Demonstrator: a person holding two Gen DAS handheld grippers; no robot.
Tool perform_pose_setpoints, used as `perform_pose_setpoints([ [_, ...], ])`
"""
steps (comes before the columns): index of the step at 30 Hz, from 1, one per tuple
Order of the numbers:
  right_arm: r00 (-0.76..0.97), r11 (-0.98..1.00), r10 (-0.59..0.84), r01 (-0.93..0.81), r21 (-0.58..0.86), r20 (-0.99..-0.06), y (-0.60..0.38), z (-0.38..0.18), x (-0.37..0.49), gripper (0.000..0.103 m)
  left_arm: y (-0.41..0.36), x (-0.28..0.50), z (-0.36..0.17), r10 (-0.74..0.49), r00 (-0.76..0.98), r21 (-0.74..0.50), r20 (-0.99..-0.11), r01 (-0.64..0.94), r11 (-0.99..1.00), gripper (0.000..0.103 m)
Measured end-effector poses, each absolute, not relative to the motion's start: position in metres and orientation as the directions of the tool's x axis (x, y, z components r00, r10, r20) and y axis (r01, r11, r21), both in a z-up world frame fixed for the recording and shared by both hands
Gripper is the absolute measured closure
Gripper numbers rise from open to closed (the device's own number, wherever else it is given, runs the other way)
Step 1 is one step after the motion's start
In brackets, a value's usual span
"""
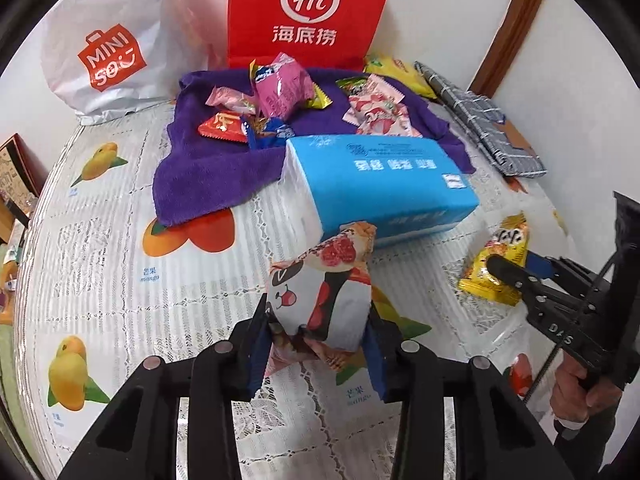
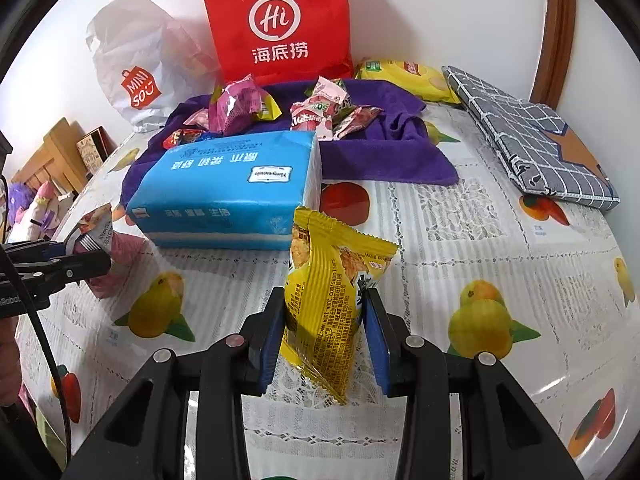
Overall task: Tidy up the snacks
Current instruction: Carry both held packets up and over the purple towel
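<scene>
My left gripper [image 1: 318,330] is shut on a white and pink snack packet [image 1: 324,292] with a cartoon face, held just above the table. It also shows at the left of the right wrist view [image 2: 94,240]. My right gripper [image 2: 325,326] is shut on a yellow snack packet [image 2: 334,280]; in the left wrist view that packet [image 1: 496,264] sits at the right. Several more snack packets [image 1: 280,92] lie on a purple towel [image 1: 208,172] at the back, also seen in the right wrist view [image 2: 320,116].
A blue tissue pack [image 1: 380,184] lies in front of the towel. A red paper bag [image 1: 308,12] and a white Miniso bag [image 1: 108,40] stand against the wall. A grey checked folded cloth [image 2: 532,136] and a yellow packet [image 2: 404,74] lie at the back right.
</scene>
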State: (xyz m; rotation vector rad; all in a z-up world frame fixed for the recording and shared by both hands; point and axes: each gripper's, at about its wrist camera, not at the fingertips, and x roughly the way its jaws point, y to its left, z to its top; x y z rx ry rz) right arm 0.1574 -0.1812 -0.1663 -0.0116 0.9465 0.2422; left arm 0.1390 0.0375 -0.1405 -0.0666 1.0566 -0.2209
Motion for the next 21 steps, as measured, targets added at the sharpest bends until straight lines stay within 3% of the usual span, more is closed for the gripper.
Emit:
perform_pose_setpoints([
  [21, 0.636, 0.967, 0.220, -0.241, 0.080, -0.740, -0.170, -0.110, 0.177, 0.065, 0.036, 0.148, -0.083, -0.265, 0.559, -0.183, -0.786, 0.198, 0.963, 0.065],
])
